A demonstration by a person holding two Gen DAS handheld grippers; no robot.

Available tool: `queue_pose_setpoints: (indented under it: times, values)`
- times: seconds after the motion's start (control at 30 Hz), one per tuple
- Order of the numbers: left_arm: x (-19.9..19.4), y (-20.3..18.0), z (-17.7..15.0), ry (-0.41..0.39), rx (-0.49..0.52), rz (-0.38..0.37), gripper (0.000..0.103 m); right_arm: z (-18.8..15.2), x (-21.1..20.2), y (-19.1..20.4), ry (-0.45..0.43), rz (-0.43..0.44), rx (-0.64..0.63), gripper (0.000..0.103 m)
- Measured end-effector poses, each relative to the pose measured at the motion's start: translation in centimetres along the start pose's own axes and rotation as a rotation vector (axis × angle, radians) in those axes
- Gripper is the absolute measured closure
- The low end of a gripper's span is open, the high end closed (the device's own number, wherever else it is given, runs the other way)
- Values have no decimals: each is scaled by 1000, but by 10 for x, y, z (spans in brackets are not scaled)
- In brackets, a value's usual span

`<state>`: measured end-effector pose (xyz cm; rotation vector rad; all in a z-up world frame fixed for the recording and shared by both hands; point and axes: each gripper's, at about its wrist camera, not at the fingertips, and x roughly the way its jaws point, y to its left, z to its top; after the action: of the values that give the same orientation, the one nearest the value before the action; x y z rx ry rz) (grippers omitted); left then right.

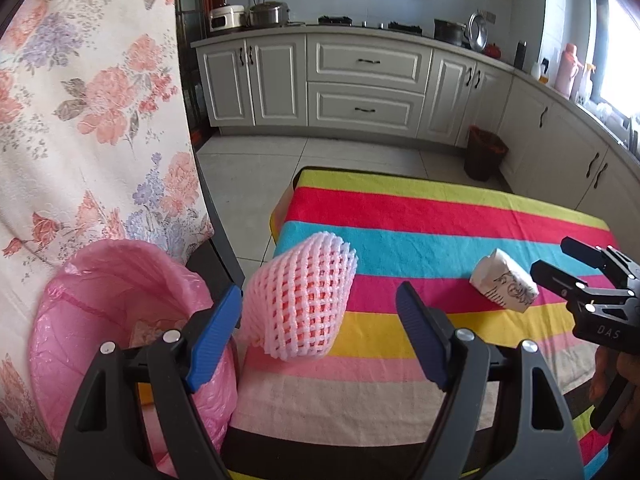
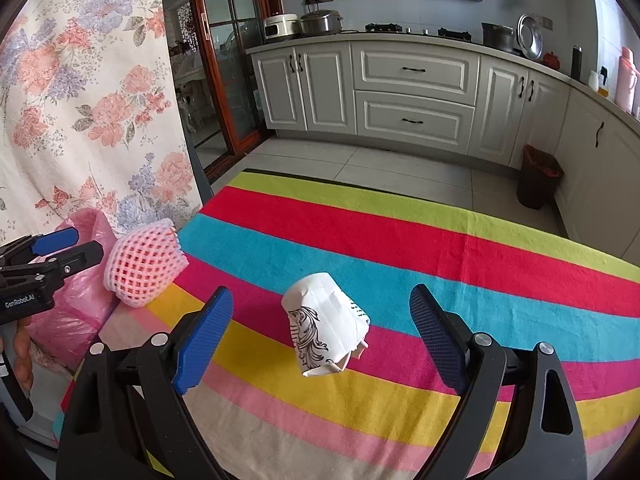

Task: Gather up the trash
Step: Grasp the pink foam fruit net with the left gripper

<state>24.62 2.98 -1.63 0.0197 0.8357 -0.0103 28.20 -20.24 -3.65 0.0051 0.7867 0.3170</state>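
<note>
A pink foam fruit net (image 1: 298,300) lies at the left edge of the table's striped cloth (image 1: 440,216). My left gripper (image 1: 320,304) is open around it, and the right pad stands clear of the net. A crumpled white paper cup with a black print (image 2: 326,328) lies on the cloth (image 2: 400,240) between the open fingers of my right gripper (image 2: 319,292), touching neither pad. In the other views I see the cup (image 1: 504,286), the right gripper (image 1: 550,256), the net (image 2: 144,268) and the left gripper (image 2: 86,242). A bin lined with a pink bag (image 1: 100,288) stands just left of the table.
A floral cloth (image 1: 80,100) hangs at the left, behind the pink-bagged bin (image 2: 80,312). A brown bin with an orange liner (image 2: 538,176) stands on the tiled floor by the white kitchen cabinets (image 2: 412,92). A glass sliding door (image 2: 224,60) is at the back left.
</note>
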Motion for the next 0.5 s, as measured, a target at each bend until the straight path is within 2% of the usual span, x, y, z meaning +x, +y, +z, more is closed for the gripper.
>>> queue_pose_setpoints:
  times: [0.5]
  values:
    - [74, -23, -4, 192, 148, 142, 26, -9, 47, 0, 94, -15, -36, 18]
